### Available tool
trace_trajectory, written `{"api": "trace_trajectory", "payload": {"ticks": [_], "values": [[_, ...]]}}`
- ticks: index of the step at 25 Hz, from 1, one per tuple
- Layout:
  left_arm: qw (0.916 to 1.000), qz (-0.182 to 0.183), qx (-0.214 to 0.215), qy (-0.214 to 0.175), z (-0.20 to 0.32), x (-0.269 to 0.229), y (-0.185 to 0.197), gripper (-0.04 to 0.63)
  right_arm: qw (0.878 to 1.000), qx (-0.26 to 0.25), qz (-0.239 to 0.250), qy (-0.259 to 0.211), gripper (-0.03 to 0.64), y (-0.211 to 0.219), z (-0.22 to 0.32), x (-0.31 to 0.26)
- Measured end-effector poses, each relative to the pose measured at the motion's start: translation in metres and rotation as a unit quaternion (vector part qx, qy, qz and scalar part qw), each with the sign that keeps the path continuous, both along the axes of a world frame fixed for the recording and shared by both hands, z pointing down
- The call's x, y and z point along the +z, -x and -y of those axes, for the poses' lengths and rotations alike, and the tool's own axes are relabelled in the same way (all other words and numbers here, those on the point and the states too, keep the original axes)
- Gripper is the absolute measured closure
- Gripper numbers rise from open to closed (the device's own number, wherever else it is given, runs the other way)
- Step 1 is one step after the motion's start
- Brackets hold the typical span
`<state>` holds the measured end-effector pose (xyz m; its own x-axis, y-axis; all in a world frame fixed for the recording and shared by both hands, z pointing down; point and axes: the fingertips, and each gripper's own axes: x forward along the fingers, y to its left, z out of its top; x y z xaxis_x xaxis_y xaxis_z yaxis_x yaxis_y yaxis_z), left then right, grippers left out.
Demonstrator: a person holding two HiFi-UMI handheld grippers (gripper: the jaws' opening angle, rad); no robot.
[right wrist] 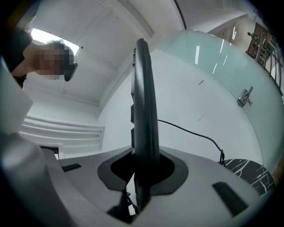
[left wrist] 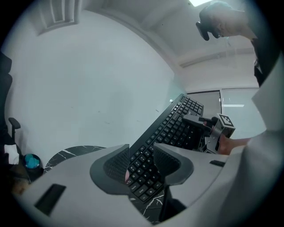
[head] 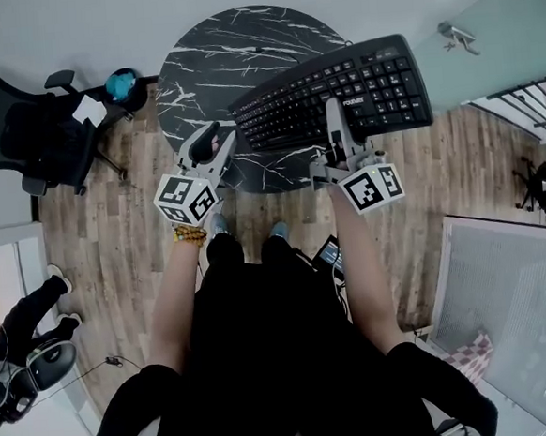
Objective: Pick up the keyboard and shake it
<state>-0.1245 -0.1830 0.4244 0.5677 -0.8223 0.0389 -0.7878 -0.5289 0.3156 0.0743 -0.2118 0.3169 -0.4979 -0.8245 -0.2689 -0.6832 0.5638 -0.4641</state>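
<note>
The black keyboard [head: 338,90] is off the round black marble table [head: 213,57], lifted and tilted. My right gripper [head: 336,111] is shut on its near long edge; in the right gripper view the board [right wrist: 142,111] stands edge-on, clamped between the jaws [right wrist: 141,164], and its cable [right wrist: 195,133] trails toward the table [right wrist: 248,170]. My left gripper [head: 217,137] is at the board's left end. In the left gripper view the keys [left wrist: 177,126] run away between the open jaws [left wrist: 142,162], with no pad visibly pressing. The right gripper [left wrist: 202,128] shows farther along the board.
A black office chair [head: 40,127] with a blue object [head: 121,83] stands left of the table. A glass wall with a handle [head: 456,36] is at the right, a railing [head: 537,107] beyond it. Another person [head: 28,335] crouches at the lower left.
</note>
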Motion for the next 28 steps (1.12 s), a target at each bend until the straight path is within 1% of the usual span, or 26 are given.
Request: {"api": "trace_trajectory", "payload": {"ticks": [5, 10, 12, 15, 18, 21, 25, 28], "values": [[0.9998, 0.013, 0.011, -0.007, 0.004, -0.007, -0.011, 0.423, 1.000, -0.001, -0.024, -0.002, 0.535, 0.004, -0.003, 0.008], [0.9985, 0.038, 0.020, -0.034, 0.006, -0.021, -0.029, 0.430, 0.998, 0.024, -0.053, -0.017, 0.535, 0.003, -0.011, 0.018], [0.9974, 0.051, 0.023, -0.046, 0.008, -0.026, -0.037, 0.431, 0.997, 0.035, -0.072, -0.023, 0.535, 0.006, -0.011, 0.022], [0.9950, 0.069, 0.022, -0.069, 0.013, -0.036, -0.049, 0.437, 0.991, 0.049, -0.114, -0.038, 0.537, 0.015, -0.011, 0.027], [0.9926, 0.083, 0.010, -0.089, 0.018, -0.044, -0.055, 0.449, 0.985, 0.064, -0.154, -0.053, 0.537, 0.024, -0.009, 0.029], [0.9907, 0.094, -0.005, -0.098, 0.022, -0.047, -0.057, 0.457, 0.979, 0.072, -0.180, -0.060, 0.535, 0.028, -0.006, 0.030], [0.9879, 0.110, -0.039, -0.102, 0.026, -0.044, -0.051, 0.471, 0.976, 0.082, -0.193, -0.061, 0.535, 0.028, 0.000, 0.031], [0.9864, 0.113, -0.065, -0.100, 0.029, -0.042, -0.044, 0.492, 0.972, 0.088, -0.209, -0.063, 0.535, 0.030, 0.003, 0.032]]}}
